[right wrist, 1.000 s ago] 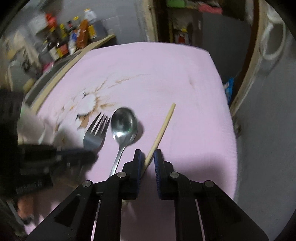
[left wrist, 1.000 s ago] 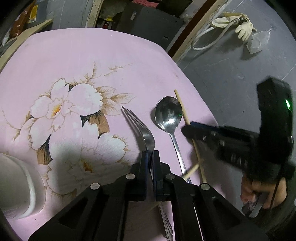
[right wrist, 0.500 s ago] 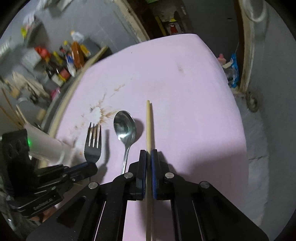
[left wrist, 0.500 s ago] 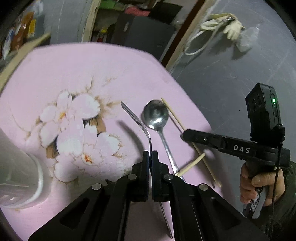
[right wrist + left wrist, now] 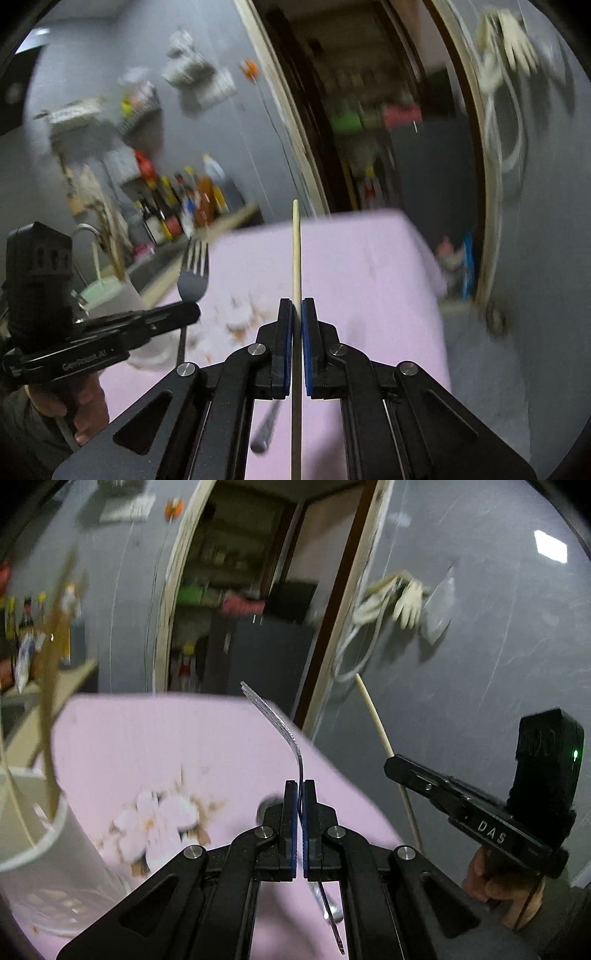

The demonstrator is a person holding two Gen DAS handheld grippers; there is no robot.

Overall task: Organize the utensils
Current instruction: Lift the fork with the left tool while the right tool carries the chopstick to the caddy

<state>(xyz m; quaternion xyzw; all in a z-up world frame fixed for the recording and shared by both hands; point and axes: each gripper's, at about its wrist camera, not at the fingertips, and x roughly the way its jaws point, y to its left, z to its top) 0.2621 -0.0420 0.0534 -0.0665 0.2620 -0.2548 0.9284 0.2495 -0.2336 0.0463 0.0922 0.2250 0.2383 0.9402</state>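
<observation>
Both picks worked. My left claw [image 5: 300, 788] clenched on fork [image 5: 275, 723], right claw [image 5: 296, 306] pinching chopstick [image 5: 296, 251], both now lifted off pink bench [image 5: 155, 738]. Spoon left behind. White holder cup [image 5: 40, 842] next, I guess.

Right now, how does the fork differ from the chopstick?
The fork is shiny metal, while the chopstick is pale wood. The fork curves and ends in tines; the chopstick is a straight plain stick. The fork is clamped in the left gripper, the chopstick in the right gripper. Both are lifted off the pink cloth, gripped partway along, tips pointing up and away.
</observation>
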